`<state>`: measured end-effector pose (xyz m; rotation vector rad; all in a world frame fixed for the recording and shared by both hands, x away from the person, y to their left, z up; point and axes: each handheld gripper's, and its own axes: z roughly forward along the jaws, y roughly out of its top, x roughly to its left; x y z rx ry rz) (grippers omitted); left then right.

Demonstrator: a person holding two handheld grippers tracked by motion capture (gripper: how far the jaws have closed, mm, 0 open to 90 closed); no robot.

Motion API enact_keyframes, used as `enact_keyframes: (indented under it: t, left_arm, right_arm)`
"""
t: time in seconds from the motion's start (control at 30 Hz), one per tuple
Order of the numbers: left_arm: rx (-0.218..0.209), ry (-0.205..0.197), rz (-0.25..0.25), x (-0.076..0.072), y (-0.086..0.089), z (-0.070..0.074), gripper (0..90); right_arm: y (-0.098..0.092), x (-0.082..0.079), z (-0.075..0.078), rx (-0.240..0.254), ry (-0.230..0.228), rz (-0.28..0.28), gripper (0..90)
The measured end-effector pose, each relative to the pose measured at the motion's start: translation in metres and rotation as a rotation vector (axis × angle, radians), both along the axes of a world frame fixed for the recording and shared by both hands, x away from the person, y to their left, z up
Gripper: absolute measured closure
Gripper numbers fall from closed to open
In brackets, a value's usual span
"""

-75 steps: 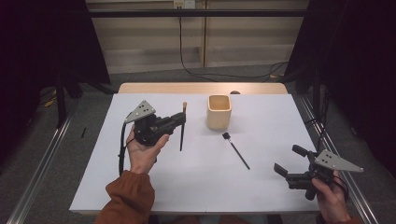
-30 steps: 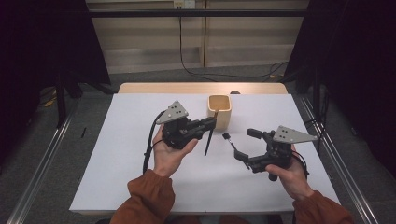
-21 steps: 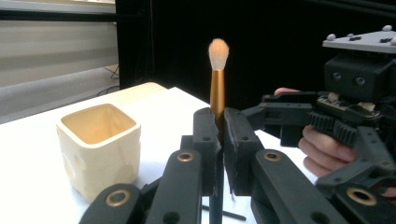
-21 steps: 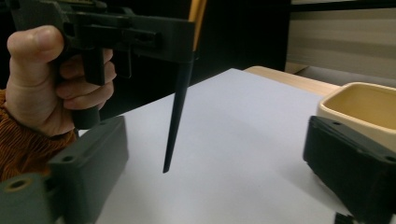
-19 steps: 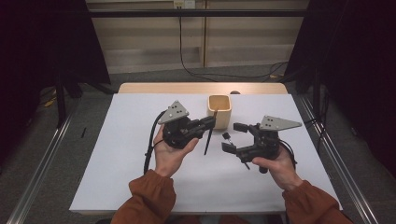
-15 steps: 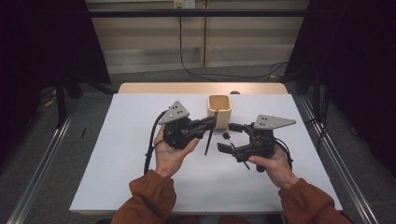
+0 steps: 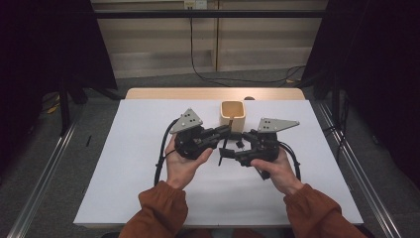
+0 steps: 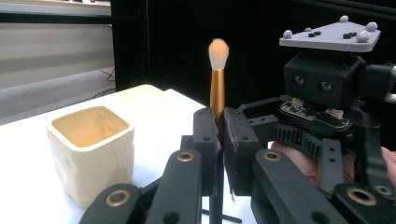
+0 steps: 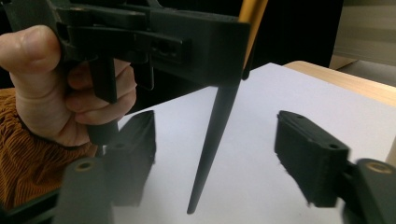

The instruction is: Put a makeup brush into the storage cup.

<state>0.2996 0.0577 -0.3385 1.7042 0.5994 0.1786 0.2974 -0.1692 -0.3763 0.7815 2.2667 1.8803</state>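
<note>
A makeup brush with a pale tuft, gold ferrule and black tapered handle stands upright above the table, and my left gripper is shut on it just below the ferrule. In the high view the left gripper holds the brush beside a cream square cup. My right gripper faces it from the right. Its jaws have just been closing, and its pads stand apart on either side of the brush handle without touching it.
The cup stands empty on the white table, just behind the two grippers. A thin black stick lies on the table under them. Cables trail from both grippers. A wooden edge runs along the far side.
The right gripper has come left from the table's right side up to the left gripper, and its jaws have narrowed around the brush handle. The left gripper stays still, holding the brush.
</note>
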Motion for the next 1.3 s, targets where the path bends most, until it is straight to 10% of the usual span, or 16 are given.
enact_keyframes:
  t: [0.83, 1.3]
  left_arm:
    - [0.017, -0.007, 0.005, -0.0004, 0.0019, -0.0072, 84.6]
    - [0.02, -0.022, -0.001, 0.0001, 0.0001, -0.0101, 84.1]
  right_arm:
    - [-0.0013, 0.0055, -0.0073, 0.029, 0.053, 0.022, 81.1]
    - [-0.0039, 0.0058, -0.0073, 0.004, 0.06, 0.001, 83.3]
